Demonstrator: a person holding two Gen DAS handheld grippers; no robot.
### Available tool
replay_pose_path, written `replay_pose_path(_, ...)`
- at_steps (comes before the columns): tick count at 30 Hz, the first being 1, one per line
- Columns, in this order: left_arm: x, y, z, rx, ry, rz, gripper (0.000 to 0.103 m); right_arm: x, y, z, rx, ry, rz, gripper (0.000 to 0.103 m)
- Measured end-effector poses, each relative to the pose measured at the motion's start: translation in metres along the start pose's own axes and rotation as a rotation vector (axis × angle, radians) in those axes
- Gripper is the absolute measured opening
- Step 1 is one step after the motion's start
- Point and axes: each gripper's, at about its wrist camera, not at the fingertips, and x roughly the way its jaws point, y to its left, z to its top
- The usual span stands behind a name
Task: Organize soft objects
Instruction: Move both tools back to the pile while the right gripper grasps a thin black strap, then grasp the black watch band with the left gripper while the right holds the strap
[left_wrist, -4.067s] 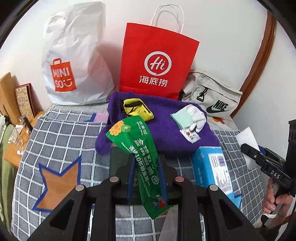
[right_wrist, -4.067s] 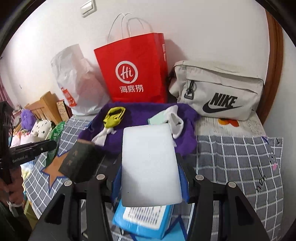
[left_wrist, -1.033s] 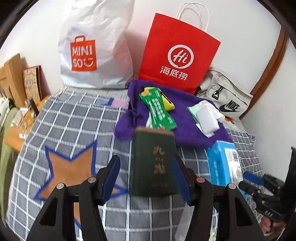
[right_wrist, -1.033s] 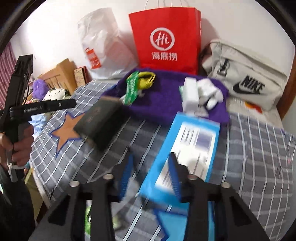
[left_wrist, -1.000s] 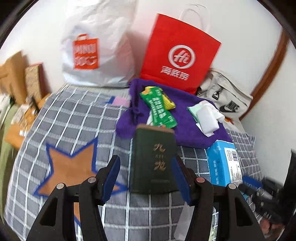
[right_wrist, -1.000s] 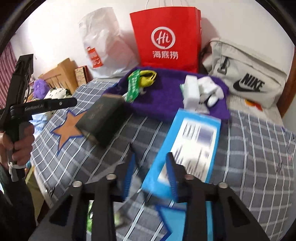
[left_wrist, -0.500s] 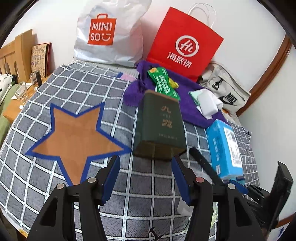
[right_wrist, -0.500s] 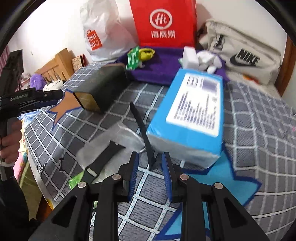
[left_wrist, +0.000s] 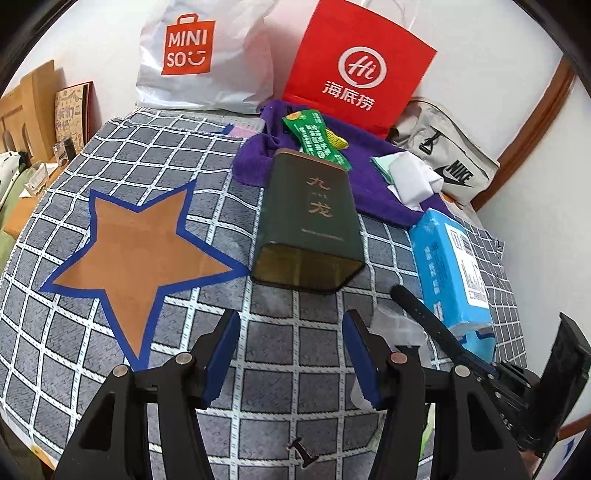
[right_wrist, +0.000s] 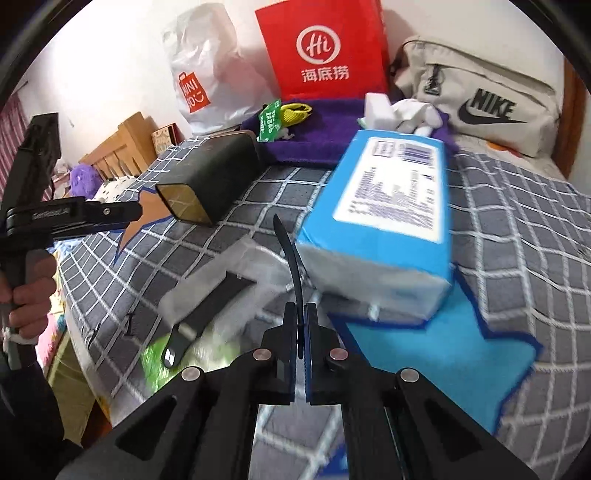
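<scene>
Our left gripper (left_wrist: 291, 350) and right gripper (right_wrist: 301, 325) are matte black, with blue pads (left_wrist: 221, 347), silver screws (left_wrist: 183, 357), and a bare hand (right_wrist: 27, 299) on the handle.

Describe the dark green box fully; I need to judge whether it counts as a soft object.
The dark green box looks rigid, like a metal tin: a tall rectangular body with rounded corners and small gold Chinese characters on its upper face. It lies on its side on the grey checked cloth, its gold-tinted base end facing the open left claw, which does not touch it. Its far end reaches the purple towel, by the green snack packet.
</scene>
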Motion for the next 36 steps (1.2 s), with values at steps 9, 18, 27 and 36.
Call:
replay_pose_path(9,-0.012,-0.016,-0.015,0.027,-0.006,-0.014,0.055,-0.042,-0.011,-0.049,-0.03,0.023,-0.078,0.003)
replay_pose_path(18,-0.009,-0.024,-0.021,0.064,0.008,-0.004,0.055,-0.024,-0.016,-0.057,-0.059,0.035,-0.06,0.005)
replay_pose_path(27,0.015,-0.047,-0.032,0.169,0.079,-0.037,0.055,0.004,-0.014,-0.035,-0.083,0.017,-0.03,0.004)
replay_pose_path(36,0.036,-0.096,-0.047,0.319,0.137,-0.118,0.055,-0.015,-0.014,-0.037,-0.077,-0.007,-0.028,0.003)
